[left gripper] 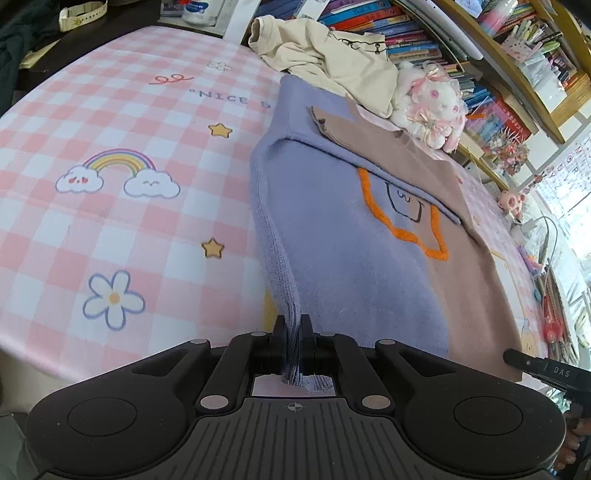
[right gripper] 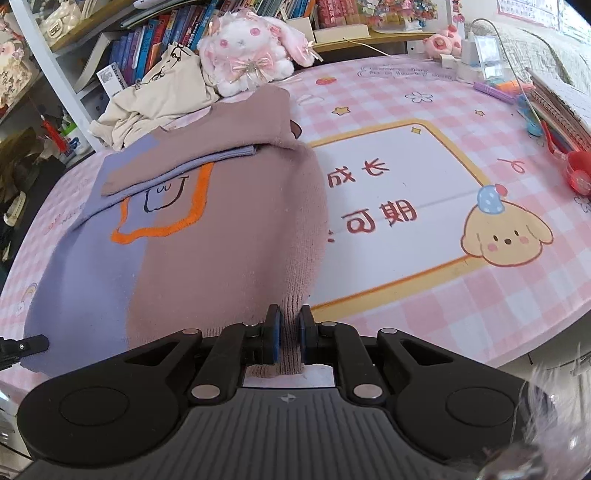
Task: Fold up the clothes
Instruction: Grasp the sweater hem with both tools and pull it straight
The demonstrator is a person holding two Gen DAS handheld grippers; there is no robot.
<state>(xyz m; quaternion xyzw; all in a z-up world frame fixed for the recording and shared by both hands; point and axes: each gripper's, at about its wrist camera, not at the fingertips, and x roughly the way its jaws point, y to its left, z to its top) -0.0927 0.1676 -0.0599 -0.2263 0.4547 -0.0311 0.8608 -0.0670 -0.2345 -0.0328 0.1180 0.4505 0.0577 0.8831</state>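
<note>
A knitted sweater (left gripper: 354,236), half lilac and half dusty pink with an orange outlined motif, lies on the pink checked mat. Both sleeves are folded across its chest. My left gripper (left gripper: 294,328) is shut on the lilac bottom corner, which is lifted off the mat. In the right wrist view the same sweater (right gripper: 207,229) shows, and my right gripper (right gripper: 289,325) is shut on its pink bottom corner, also raised. The tip of the right gripper (left gripper: 539,367) shows at the lower right of the left wrist view.
A crumpled cream garment (left gripper: 332,55) and a white plush rabbit (right gripper: 247,55) sit at the far edge against shelves of books (left gripper: 399,33). Pens, a red scoop (right gripper: 576,170) and a notebook lie at the right. The mat (right gripper: 424,206) is open to the right of the sweater.
</note>
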